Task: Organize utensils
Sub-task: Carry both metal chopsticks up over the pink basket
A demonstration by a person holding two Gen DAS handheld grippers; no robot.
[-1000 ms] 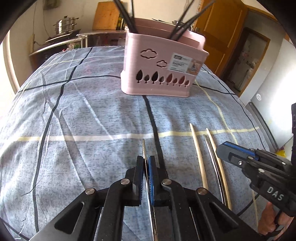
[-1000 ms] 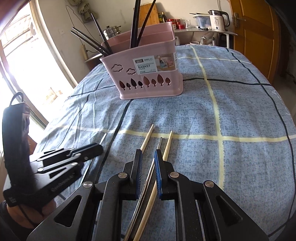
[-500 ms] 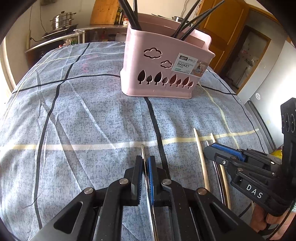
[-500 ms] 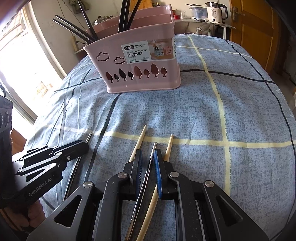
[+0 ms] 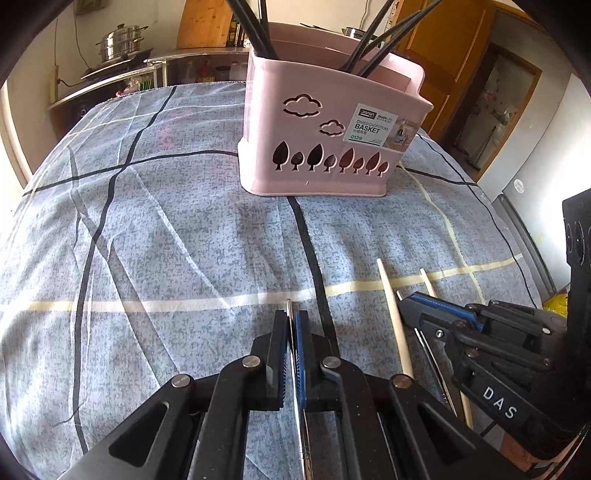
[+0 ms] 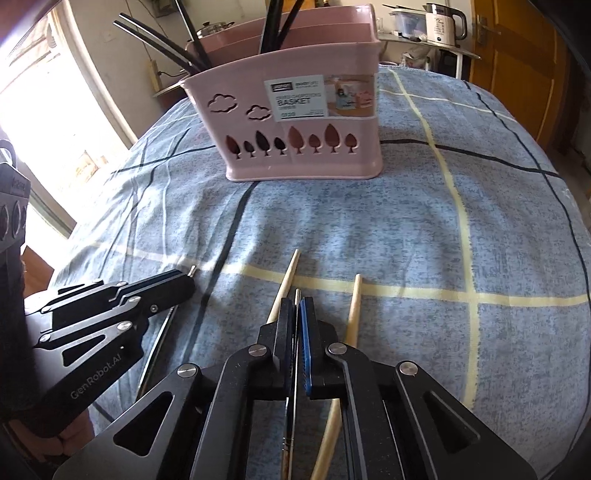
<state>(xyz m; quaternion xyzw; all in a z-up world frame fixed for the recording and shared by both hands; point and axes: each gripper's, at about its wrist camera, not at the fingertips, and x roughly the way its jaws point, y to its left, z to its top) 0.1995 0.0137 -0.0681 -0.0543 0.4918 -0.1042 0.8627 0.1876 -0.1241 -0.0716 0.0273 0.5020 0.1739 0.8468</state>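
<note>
A pink chopstick basket (image 5: 325, 147) stands far centre on the blue checked cloth, with several black chopsticks (image 5: 255, 26) in it; it also shows in the right wrist view (image 6: 295, 122). My left gripper (image 5: 291, 317) is shut on a metal chopstick (image 5: 295, 369). My right gripper (image 6: 297, 302) is shut on another metal chopstick (image 6: 297, 295), between two wooden chopsticks (image 6: 286, 284) (image 6: 354, 306) lying on the cloth. The right gripper (image 5: 424, 306) appears at the left view's right side; the left gripper (image 6: 177, 284) appears at the right view's left.
The table is covered by the blue cloth (image 5: 166, 229) with black and yellow lines. A counter with a steel pot (image 5: 120, 40) stands behind it. A kettle (image 6: 441, 18) and wooden doors (image 6: 517, 44) are at the back right.
Both grippers have moved forward toward the basket, which looks larger. The right gripper's jaws have closed tight on the metal chopstick. The left stayed shut.
</note>
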